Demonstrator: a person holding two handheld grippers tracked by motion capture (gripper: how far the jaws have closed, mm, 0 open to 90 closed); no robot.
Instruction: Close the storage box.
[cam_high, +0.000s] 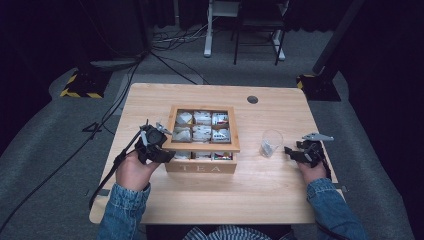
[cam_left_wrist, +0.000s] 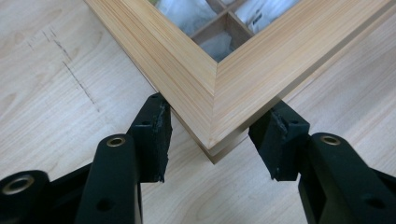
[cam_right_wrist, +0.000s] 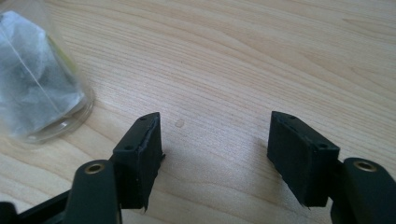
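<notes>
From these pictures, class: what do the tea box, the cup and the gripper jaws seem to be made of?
Tea box: light wood, perhaps bamboo, smooth and matt; fine straight grain shows on its lid frame.
Cup: clear glass or plastic, glossy; a tea bag shows through it.
Left gripper and right gripper: jaws matt black, likely plastic with rubbery pads.

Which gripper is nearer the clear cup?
Right. The right gripper sits open on the table just beside the clear cup, not touching it. The left gripper is open at the tea box lid's corner, farther away.
</notes>
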